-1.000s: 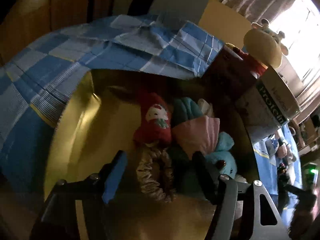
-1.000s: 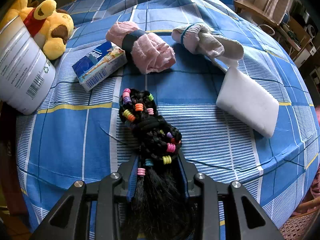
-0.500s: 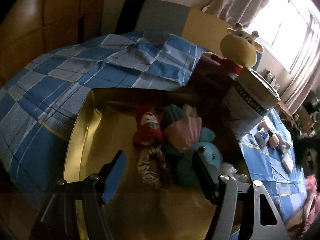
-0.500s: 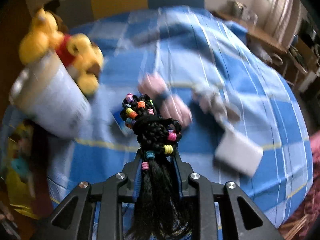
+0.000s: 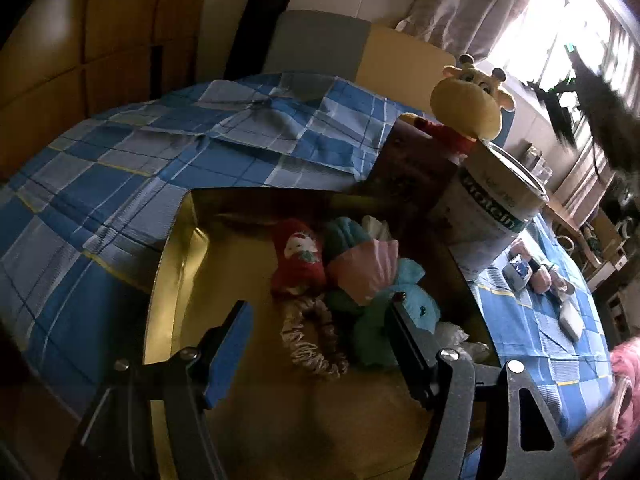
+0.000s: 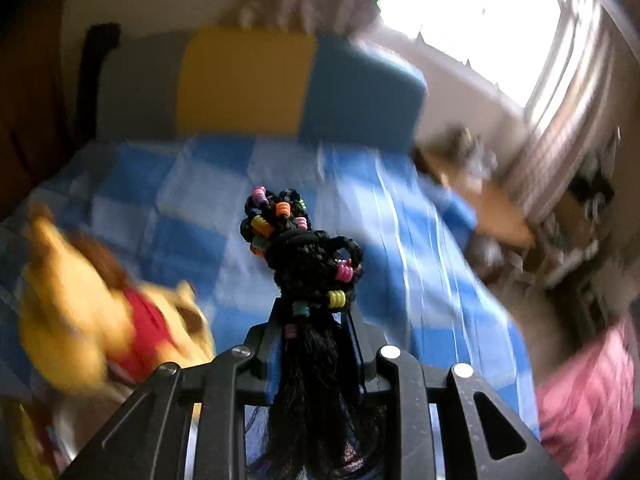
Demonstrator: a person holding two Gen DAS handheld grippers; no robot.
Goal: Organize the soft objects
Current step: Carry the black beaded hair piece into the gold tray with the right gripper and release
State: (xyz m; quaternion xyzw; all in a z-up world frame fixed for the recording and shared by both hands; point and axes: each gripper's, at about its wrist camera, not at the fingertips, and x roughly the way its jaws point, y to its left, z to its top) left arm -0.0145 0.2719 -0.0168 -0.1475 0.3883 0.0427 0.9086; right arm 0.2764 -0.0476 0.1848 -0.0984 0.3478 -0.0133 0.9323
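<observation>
Right wrist view, heavily blurred: right gripper [image 6: 314, 320] low centre of frame, its two fingers pressed in on a black braided hairpiece [image 6: 306, 280] strung with coloured beads. Braided knot sticks up beyond the fingertips; loose black hair hangs down between the fingers toward the bottom edge. Hairpiece is off the bed, clear of the blue checked bedspread [image 6: 280, 184] behind it. Yellow plush toy [image 6: 92, 312] with red shirt at lower left, smeared by motion. Bright window at upper right. Left wrist view, sharper: left gripper [image 5: 320, 320] at bottom centre, fingers spread wide with nothing between the pads, poised above a gold-lined box [image 5: 172, 264] that sits on the bedspread. Inside the box, centre of frame: a red sock [image 5: 298, 256] with a Santa face, a pink shell-shaped plush [image 5: 366, 266], a teal plush [image 5: 408, 300], and a beige scrunchie [image 5: 312, 340] lying nearest the fingers. A white tub [image 5: 492, 216] leans at the box's right edge; the yellow plush toy's head shows just above it. Dark hair strands hang in at upper right of this view.
</observation>
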